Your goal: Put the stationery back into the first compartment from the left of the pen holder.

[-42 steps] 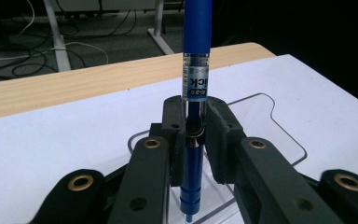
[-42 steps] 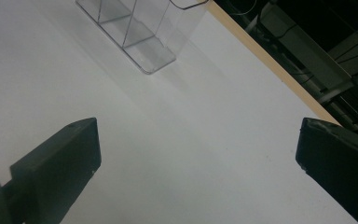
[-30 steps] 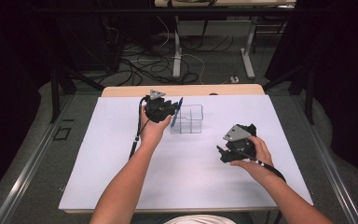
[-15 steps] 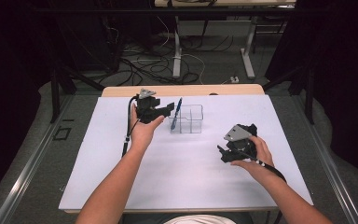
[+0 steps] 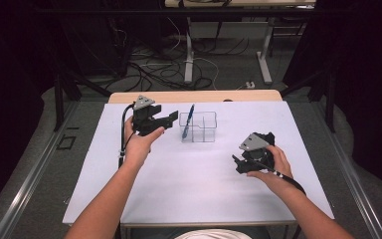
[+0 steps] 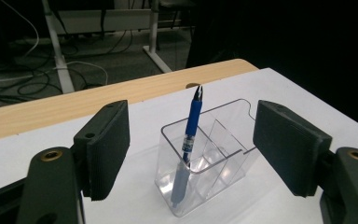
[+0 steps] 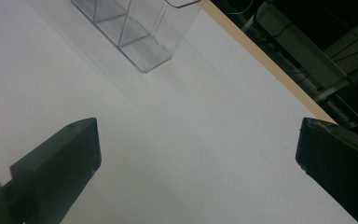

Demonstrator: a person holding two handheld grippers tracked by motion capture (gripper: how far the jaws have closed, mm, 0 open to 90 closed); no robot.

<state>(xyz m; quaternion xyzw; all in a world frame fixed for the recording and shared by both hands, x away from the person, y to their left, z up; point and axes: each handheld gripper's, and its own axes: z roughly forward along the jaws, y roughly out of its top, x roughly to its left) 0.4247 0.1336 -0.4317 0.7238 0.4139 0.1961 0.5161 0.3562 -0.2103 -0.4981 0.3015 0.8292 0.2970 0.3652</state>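
Since a second ago the left gripper (image 5: 171,117) has backed away leftward from the clear organizer (image 5: 199,130), its jaws just opening and now released, nothing between them. The blue pen (image 6: 188,140) stands tilted in the organizer's left compartment. The right gripper (image 5: 238,163) rests unmoved, jaws spread over bare table (image 5: 189,194).
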